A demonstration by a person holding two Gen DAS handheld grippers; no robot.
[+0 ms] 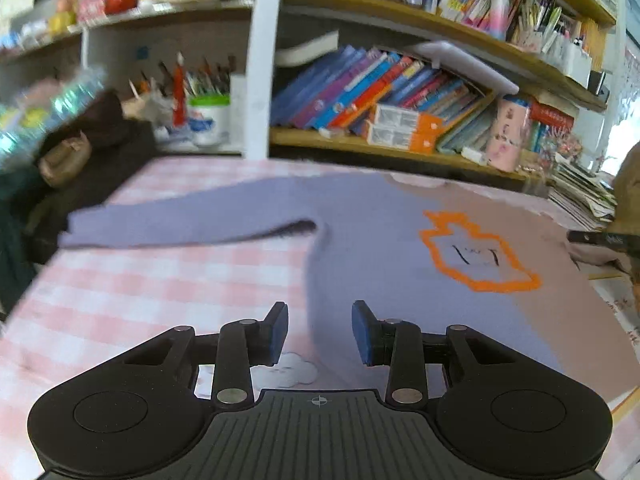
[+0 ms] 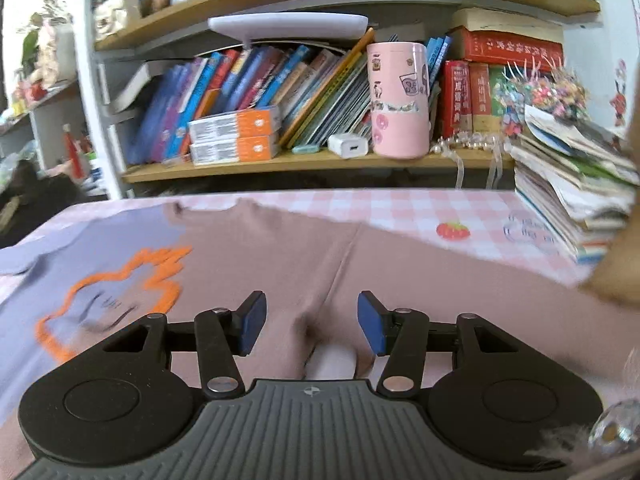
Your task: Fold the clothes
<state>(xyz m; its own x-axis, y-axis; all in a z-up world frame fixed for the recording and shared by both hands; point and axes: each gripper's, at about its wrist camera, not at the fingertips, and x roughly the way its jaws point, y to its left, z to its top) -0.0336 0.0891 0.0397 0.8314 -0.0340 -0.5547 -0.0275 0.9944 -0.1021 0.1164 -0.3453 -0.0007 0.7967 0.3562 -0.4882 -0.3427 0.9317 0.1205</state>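
A long-sleeved sweatshirt (image 1: 360, 240), half lavender and half dusty pink with an orange outline print on the chest, lies spread flat, front up, on a table covered by a pink-and-white checked cloth (image 1: 120, 292). In the left wrist view its lavender sleeve (image 1: 180, 220) extends straight out to the left across the cloth, and the neckline points toward the wooden bookshelf (image 1: 400, 148) behind the table. The left gripper (image 1: 320, 330) hangs above the lavender side edge of the garment; its blue-padded jaws stand apart with nothing between them, and no contact with the fabric can be seen. The right gripper (image 2: 312, 322) is over the pink half, near the seam where the pink sleeve (image 2: 460, 292) joins the body. Its jaws are likewise parted and released, gripping nothing; fabric shows below the gap, but whether the pads touch it cannot be told. On the shelf in the right wrist view stand leaning books, two orange-and-white boxes (image 2: 234, 136) and a pink cylindrical container with stickers (image 2: 398, 98). A stack of papers and booklets (image 2: 568, 196) sits at the right end of the table.
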